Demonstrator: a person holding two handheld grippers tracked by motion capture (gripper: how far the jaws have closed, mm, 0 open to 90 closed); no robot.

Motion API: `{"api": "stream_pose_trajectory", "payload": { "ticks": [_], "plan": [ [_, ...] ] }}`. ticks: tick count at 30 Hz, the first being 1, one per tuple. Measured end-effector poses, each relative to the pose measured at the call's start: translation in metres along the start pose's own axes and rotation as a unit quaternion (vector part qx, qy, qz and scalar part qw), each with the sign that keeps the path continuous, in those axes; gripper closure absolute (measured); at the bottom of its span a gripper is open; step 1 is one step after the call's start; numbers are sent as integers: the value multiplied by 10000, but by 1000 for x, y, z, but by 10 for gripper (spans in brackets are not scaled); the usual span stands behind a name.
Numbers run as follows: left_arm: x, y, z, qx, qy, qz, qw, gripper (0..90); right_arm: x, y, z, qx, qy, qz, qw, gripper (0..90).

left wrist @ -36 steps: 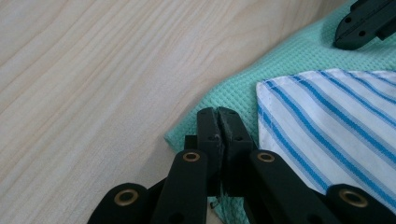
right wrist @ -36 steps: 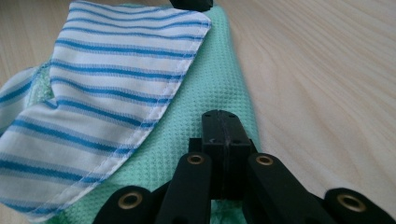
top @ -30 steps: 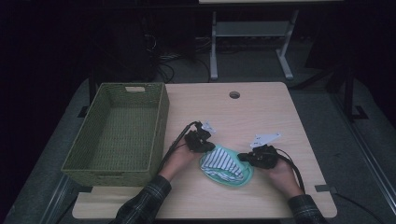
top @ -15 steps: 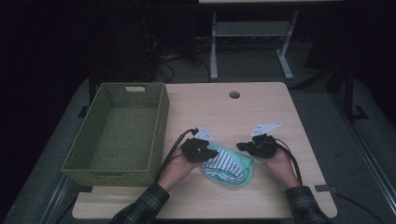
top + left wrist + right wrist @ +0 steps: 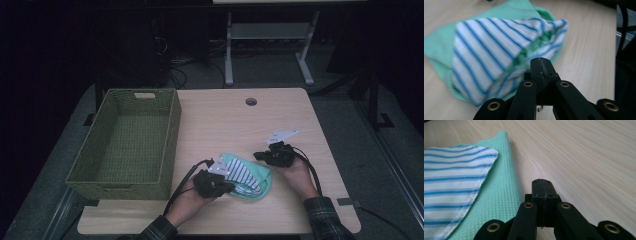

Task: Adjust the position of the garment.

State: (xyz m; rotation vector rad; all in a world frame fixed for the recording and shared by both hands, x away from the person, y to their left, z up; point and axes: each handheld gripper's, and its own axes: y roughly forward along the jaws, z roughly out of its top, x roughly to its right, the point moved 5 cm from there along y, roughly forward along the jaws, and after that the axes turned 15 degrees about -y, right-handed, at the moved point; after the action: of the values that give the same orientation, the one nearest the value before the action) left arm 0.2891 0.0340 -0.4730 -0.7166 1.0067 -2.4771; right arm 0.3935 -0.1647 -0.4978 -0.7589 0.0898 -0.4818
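Note:
A mint-green cloth [image 5: 263, 184] lies on the wooden table [image 5: 225, 125] with a white, blue-striped cloth [image 5: 244, 172] folded on top of it. My left gripper [image 5: 229, 187] is at the cloths' near left side, jaws shut. In the left gripper view its tips [image 5: 541, 61] rest against the raised folded edge of the striped cloth [image 5: 486, 50], and I see no fabric between them. My right gripper [image 5: 258, 156] is at the cloths' far right corner, also shut. Its tips [image 5: 542, 182] hover over bare wood, just beside the green cloth [image 5: 499, 182] and the striped cloth [image 5: 449, 175].
A green woven basket [image 5: 171, 135] stands on the left half of the table, with nothing in it. A round cable hole [image 5: 251, 101] sits near the far edge. Bare wood stretches behind and to the right of the cloths.
My left gripper has drawn back toward the near edge, from the cloths' far left side to their near left side. My right gripper has shifted a little farther away.

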Motion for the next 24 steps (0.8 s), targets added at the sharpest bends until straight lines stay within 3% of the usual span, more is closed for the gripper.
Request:
{"api": "stream_pose_trajectory", "payload": {
  "ticks": [7,16,18,24],
  "plan": [
    [8,14,-8,-339,33,-177,9993,895,0,1,-3,-66,37,31,10000,898],
    [5,24,-11,-504,96,-1,9987,895,-7,8,-5,-207,-175,212,9994,898],
    [3,25,-11,-577,173,55,9982,895,-8,8,-5,-199,-141,247,9994,898],
    [-2,22,-10,-522,128,165,9984,895,-11,5,-6,-219,-129,293,9992,898]
  ]
}}
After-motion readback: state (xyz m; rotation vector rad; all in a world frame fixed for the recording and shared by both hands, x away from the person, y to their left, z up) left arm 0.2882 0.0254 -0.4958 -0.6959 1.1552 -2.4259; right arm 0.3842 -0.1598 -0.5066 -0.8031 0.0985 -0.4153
